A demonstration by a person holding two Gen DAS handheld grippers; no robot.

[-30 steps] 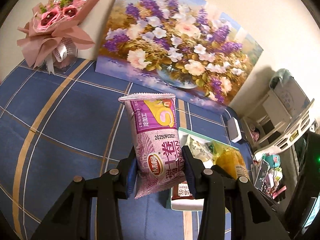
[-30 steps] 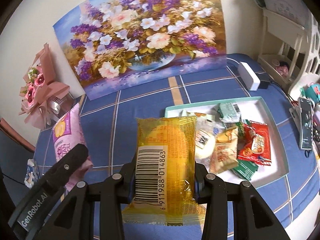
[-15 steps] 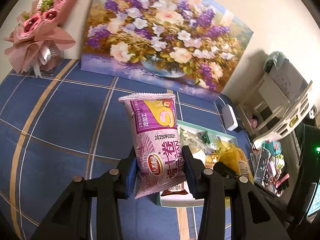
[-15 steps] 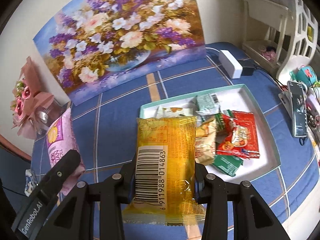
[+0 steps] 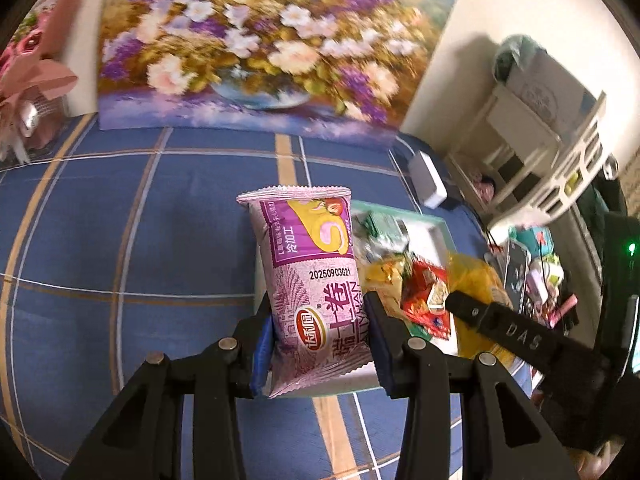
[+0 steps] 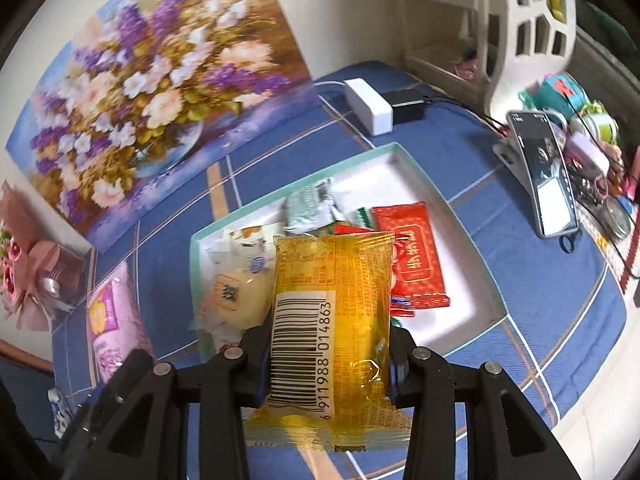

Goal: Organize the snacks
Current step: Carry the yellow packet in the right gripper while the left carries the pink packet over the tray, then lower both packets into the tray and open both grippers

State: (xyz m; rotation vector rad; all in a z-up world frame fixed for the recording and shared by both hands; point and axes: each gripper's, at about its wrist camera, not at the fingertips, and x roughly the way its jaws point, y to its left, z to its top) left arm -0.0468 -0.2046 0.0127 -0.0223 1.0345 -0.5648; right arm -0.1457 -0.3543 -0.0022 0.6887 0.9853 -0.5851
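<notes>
My left gripper point(image 5: 320, 344) is shut on a purple snack pack point(image 5: 312, 280), held upright above the blue checked cloth just left of the tray. My right gripper point(image 6: 328, 364) is shut on a yellow snack pack point(image 6: 332, 320) with a barcode, held over the near edge of the white tray point(image 6: 472, 300). The tray holds several snacks, among them a red pack point(image 6: 412, 256), a silver-green pack point(image 6: 312, 204) and a pale cake pack point(image 6: 236, 292). The purple pack also shows in the right wrist view point(image 6: 112, 320). The tray also shows in the left wrist view point(image 5: 436, 232).
A flower painting point(image 5: 260, 44) leans on the wall behind. A pink bouquet point(image 5: 28, 80) stands far left. A white power strip point(image 6: 368, 106) lies behind the tray. A phone on a stand point(image 6: 544, 176), clutter and a white shelf point(image 6: 520, 28) are on the right.
Both grippers have moved right and closer to the tray, still holding their packs. The tray now lies right under the yellow pack.
</notes>
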